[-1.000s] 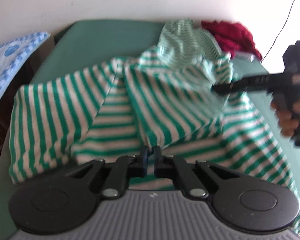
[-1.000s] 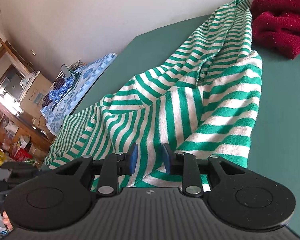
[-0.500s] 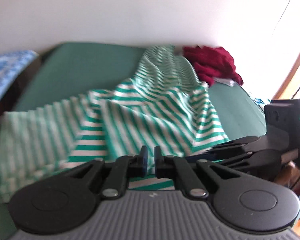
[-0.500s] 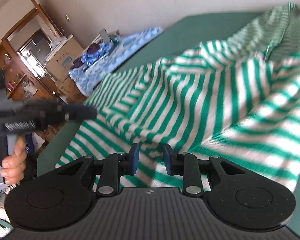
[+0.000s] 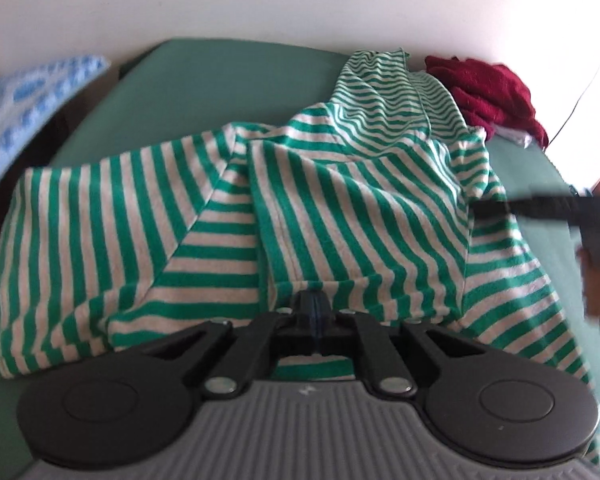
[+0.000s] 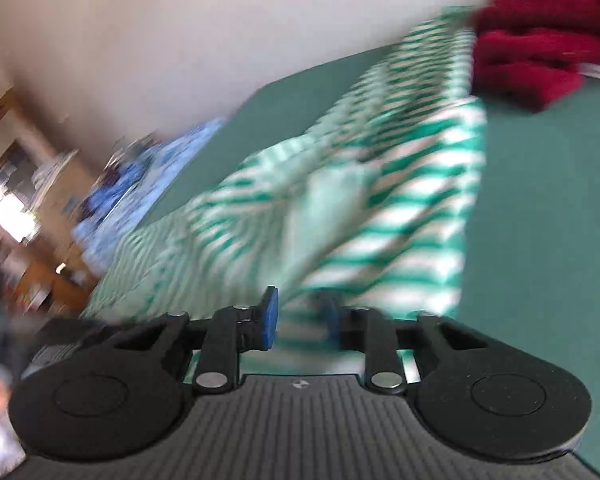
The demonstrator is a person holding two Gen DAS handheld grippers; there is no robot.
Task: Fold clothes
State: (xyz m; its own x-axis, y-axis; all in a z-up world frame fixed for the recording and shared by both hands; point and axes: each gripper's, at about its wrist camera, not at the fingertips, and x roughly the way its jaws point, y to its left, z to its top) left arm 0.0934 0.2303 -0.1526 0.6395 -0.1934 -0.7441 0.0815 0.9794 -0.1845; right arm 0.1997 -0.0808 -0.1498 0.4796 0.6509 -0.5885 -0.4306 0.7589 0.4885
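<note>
Closing since half a second ago, the left claw (image 5: 315, 312) now pinches the striped shirt's (image 5: 220, 216) near hem, while the right claw (image 6: 298, 318), blurred, stands apart over cloth. Beyond, the shirt lies rumpled on the green bed (image 5: 228, 64); a fold looks underway, red clothes (image 5: 488, 88) farthest.

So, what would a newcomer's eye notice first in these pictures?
First the striped garment, green and white, lying rumpled across the green surface. Next the red clothes heaped at its far right end. The left gripper is shut at the garment's near edge, while the right gripper is open over it in a blurred view.
</note>
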